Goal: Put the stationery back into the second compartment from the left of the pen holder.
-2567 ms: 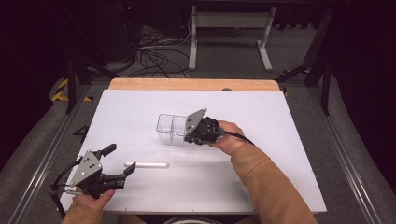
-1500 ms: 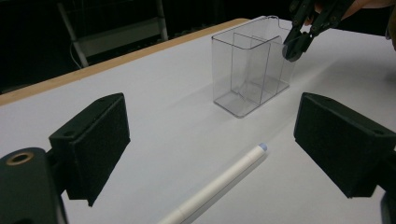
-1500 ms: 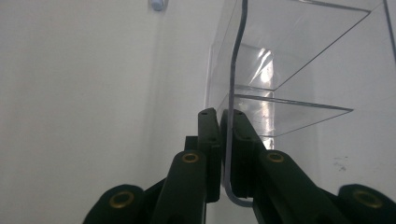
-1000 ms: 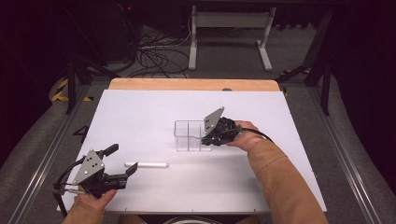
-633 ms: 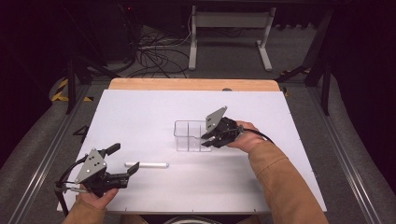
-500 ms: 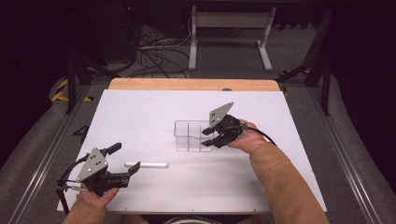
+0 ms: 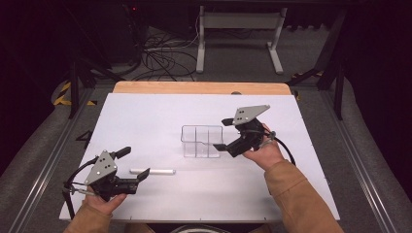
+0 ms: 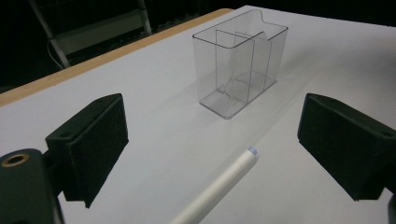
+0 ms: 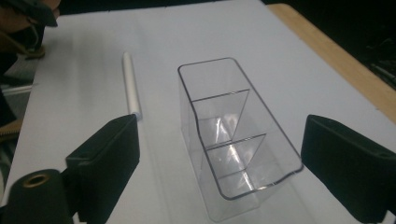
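High view first, from your side of the table outward: your left gripper (image 7: 131, 165) rests near the front edge of the white table (image 7: 145, 111), its jaws spread with nothing between them. Just beyond its tips lies the white marker pen (image 7: 153, 171), flat on the table, pointing toward the middle. In the left gripper view the pen (image 8: 217, 186) lies between the two black pads but they do not touch it.

I judge the pen to be light, stiff and smooth, and because it is round it can roll away if one pad arrives before the other. You should take it near the middle of the barrel, with the pads across it, so it will not tip when you lift.

Farther out, near the centre of the table, stands the clear plastic organizer (image 7: 201, 141), upright, with three compartments, all empty. Your right gripper (image 7: 223, 133) is just beside its right end; its jaws have just been opening and now stand wide, apart from the walls. In the right gripper view the organizer (image 9: 238, 135) sits between the pads, free of them.

The organizer looks light, rigid and slippery, with thin walls. It will probably slide under a small push, so pinch one wall at the rim, gently.
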A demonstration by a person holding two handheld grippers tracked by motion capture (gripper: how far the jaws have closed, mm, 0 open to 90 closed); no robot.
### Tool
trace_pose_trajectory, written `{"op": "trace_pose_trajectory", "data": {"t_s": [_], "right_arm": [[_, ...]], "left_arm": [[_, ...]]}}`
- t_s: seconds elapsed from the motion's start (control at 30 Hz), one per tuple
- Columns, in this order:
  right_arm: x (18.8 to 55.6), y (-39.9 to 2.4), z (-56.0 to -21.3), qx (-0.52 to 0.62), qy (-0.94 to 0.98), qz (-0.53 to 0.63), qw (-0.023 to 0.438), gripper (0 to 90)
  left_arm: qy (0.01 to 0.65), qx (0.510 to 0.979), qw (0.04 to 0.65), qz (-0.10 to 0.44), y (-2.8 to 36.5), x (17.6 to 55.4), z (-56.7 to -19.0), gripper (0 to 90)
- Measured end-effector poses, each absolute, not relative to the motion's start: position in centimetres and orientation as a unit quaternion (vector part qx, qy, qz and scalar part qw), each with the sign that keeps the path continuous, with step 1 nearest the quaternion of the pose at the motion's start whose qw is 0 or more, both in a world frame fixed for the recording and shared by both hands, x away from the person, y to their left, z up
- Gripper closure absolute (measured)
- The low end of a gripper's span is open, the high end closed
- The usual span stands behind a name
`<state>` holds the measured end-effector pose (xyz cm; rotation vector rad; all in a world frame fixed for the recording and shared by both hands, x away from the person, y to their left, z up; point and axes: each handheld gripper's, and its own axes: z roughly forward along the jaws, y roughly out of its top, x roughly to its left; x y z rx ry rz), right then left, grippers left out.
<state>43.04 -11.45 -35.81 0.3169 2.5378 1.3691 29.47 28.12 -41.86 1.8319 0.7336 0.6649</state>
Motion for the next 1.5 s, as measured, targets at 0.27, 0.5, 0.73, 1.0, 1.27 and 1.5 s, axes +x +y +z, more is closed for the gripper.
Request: {"op": "trace_pose_trajectory", "data": {"t_s": [0.27, 0.5, 0.73, 1.0, 1.27, 1.5], "right_arm": [[41.4, -13.5, -35.4, 0.144, 0.839, 0.501, 0.156, 4.9], [39.2, -15.2, -35.8, 0.166, 0.817, 0.526, 0.169, 0.2], [36.0, -17.4, -38.3, 0.199, 0.79, 0.547, 0.192, 0.2], [34.5, -19.1, -41.0, 0.223, 0.778, 0.554, 0.193, 0.6], [33.8, -20.5, -43.1, 0.251, 0.767, 0.558, 0.191, 1.1], [33.4, -20.8, -43.9, 0.249, 0.763, 0.565, 0.191, 2.0]], "left_arm": [[0.3, 0.765, 0.504, 0.267, 28.1, 29.7, -41.6, 7.6], [0.279, 0.78, 0.496, 0.261, 27.8, 30.1, -40.9, 7.5], [0.265, 0.798, 0.475, 0.261, 27.2, 31.0, -40.2, 7.4], [0.259, 0.817, 0.451, 0.248, 26.5, 32.4, -39.6, 9.1], [0.256, 0.832, 0.43, 0.237, 25.8, 33.7, -39.4, 9.5], [0.26, 0.843, 0.42, 0.214, 25.3, 35.0, -39.5, 9.9]]}}
